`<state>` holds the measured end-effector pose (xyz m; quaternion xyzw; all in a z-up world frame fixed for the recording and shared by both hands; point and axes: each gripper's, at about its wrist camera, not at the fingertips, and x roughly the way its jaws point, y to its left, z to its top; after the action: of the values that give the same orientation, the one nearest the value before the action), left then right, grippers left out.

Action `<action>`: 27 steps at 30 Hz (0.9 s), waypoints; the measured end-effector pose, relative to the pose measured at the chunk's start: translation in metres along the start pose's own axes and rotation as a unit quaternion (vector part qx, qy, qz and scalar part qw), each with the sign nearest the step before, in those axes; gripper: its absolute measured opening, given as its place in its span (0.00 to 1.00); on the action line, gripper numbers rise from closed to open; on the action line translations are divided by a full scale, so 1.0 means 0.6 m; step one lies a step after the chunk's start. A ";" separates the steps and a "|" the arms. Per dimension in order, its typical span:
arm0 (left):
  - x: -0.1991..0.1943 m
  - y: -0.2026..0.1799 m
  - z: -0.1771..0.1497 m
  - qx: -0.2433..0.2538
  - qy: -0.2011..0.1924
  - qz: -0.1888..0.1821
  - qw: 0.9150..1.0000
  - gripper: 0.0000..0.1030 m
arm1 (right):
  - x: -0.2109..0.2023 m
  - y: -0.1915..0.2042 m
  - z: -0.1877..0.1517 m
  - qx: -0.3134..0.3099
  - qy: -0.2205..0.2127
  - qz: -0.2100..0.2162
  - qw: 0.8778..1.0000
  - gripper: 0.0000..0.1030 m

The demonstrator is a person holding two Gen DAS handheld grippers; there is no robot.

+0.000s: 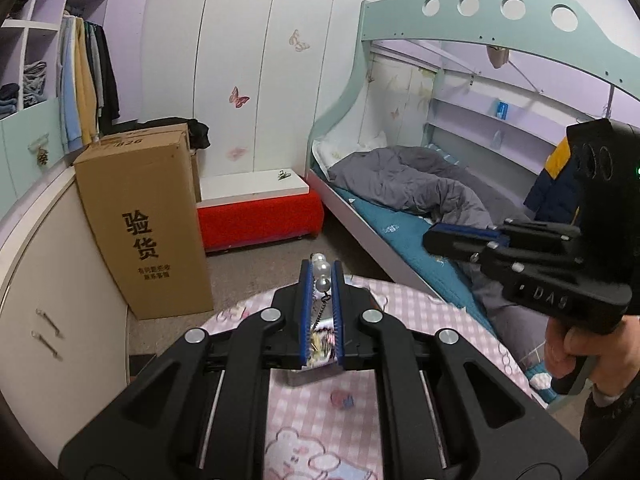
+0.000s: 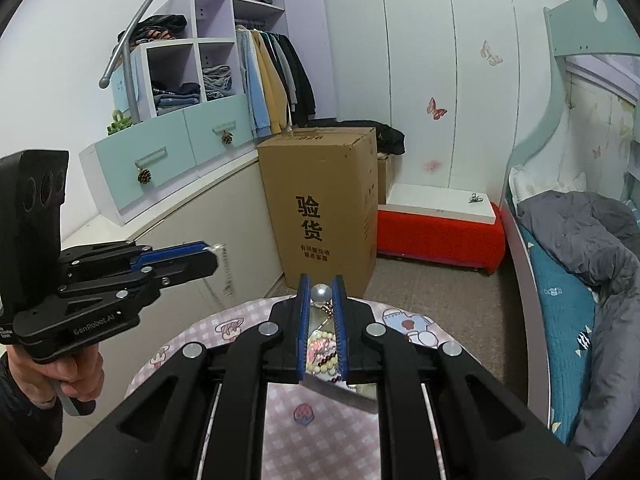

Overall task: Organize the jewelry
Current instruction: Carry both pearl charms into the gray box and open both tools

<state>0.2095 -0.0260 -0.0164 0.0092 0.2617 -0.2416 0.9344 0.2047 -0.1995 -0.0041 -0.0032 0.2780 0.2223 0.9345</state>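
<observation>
**A:** What have you got in your left gripper (image 1: 321,280)?

**B:** A short pearl piece (image 1: 321,270): a few round beads with a thin dark chain (image 1: 320,314) hanging below them. The blue pads are closed on the beads, and the piece is held up in the air above the far edge of the pink checked tabletop (image 1: 320,408).

**A:** How will it handle?

**B:** You can expect it to be light and limp. The pearls are hard, smooth and likely to slip between flat pads, and the chain looks fine enough to snag or kink. I'd keep your hold across the beads, not on the chain, and squeeze gently.

**A:** Which way does it run?

**B:** Its long axis lies along your fingers, pearls toward the tips and chain trailing back toward the table. Anything below the pads will swing freely.

**A:** And your right gripper (image 2: 321,292)?

**B:** It's closed on a single larger pearl (image 2: 321,293) at the tips, with a bit of chain dropping from it. It hovers over the far side of the tabletop, above a shiny tray (image 2: 340,390) that seems to hold more beaded strands, pink, cream and dark red; the fingers hide most of it, so I can't tell how they lie.

**A:** Are the two grippers near each other?

**B:** Side by side, apart, both pointing away from you toward the cardboard box (image 2: 320,208).
</observation>
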 end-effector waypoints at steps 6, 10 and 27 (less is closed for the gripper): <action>0.084 0.003 0.006 -0.007 0.041 -0.017 0.999 0.09 | 0.060 -0.031 -0.004 0.029 0.039 0.002 0.999 0.10; 0.146 0.017 -0.012 -0.027 0.080 -0.016 0.996 0.10 | 0.118 -0.066 -0.031 0.070 0.078 -0.004 0.995 0.20; 0.053 0.051 -0.027 -0.066 0.041 0.145 0.986 0.91 | 0.030 -0.100 -0.046 0.168 0.020 -0.052 0.984 0.93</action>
<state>0.2395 -0.0111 -0.0492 -0.0045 0.3109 -0.0852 0.9466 0.2289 -0.2500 -0.0438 0.1355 0.3294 0.1235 0.9262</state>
